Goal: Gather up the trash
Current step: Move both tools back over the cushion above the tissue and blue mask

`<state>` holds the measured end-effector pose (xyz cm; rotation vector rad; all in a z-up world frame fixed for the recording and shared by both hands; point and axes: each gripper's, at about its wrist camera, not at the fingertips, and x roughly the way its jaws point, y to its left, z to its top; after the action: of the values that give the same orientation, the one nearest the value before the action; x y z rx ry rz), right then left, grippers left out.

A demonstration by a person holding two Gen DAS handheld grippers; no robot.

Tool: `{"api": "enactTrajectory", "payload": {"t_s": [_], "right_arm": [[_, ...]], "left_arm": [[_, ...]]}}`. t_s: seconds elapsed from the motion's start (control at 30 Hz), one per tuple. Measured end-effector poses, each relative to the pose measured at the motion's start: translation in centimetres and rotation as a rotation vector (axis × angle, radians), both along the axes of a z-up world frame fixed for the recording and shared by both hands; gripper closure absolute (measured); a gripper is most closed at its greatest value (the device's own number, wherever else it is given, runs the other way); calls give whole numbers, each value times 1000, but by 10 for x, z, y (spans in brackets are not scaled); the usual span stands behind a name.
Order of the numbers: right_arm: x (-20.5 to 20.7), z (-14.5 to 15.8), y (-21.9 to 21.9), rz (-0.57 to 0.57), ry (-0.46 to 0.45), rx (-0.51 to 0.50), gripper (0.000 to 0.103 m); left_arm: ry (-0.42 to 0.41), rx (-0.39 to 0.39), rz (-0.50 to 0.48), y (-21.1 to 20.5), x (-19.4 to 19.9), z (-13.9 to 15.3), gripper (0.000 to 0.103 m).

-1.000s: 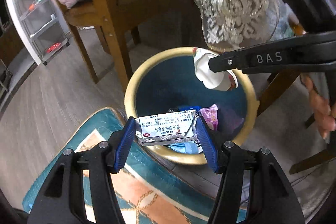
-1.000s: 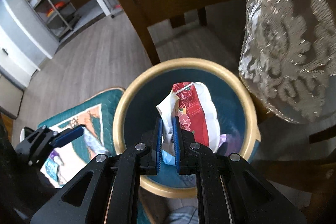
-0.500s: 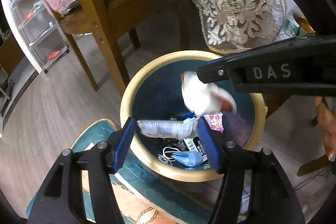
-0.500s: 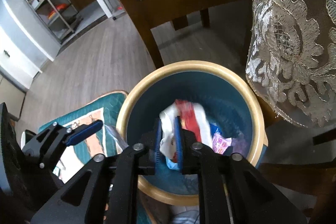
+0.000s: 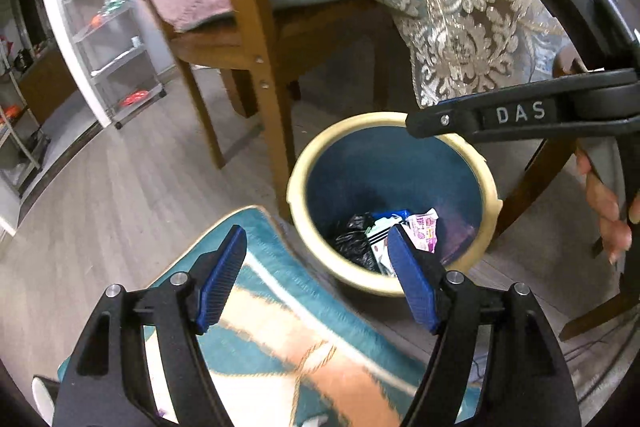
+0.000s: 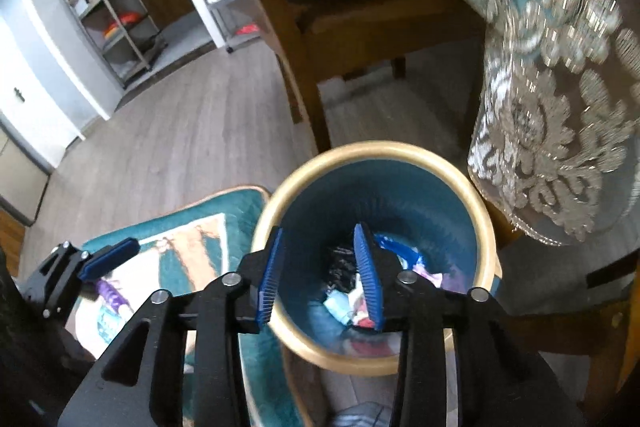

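Left gripper [image 5: 312, 275]: jaws wide, empty | right gripper [image 6: 320, 275]: jaws parted, empty, poised over bin [image 6: 486, 227] | trash [image 6: 348, 301] inside, likely released.

Wood floor [image 5: 120, 187] (rug [image 5: 280, 339], bin [image 5: 394, 283])

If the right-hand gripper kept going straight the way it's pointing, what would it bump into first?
Probably the trash pile at the bottom of the bin: the open right gripper points down into its mouth. Depth is hard to judge.
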<state>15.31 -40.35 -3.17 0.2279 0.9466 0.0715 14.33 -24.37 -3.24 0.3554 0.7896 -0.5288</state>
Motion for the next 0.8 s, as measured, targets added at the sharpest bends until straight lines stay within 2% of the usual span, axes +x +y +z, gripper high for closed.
{"api": "enactTrajectory", "payload": {"t_s": [0.07, 0.33, 0.43, 0.6, 0.8], "right_arm": [[-12, 12, 11, 8, -35, -10, 56], [-57, 39, 60, 50, -127, -38, 18], [-76, 45, 80, 70, -165, -66, 10], [-107, 53, 114, 131, -224, -124, 8], [-137, 55, 142, 172, -280, -154, 6]], "left_arm": [[-7, -6, 25, 12, -9, 11, 30], [-22, -53, 134, 90, -58, 51, 22], [-13, -65, 192, 127, -77, 59, 20], [-60, -51, 249, 178, -114, 67, 15], [-50, -112, 324, 224, -133, 62, 14]]}}
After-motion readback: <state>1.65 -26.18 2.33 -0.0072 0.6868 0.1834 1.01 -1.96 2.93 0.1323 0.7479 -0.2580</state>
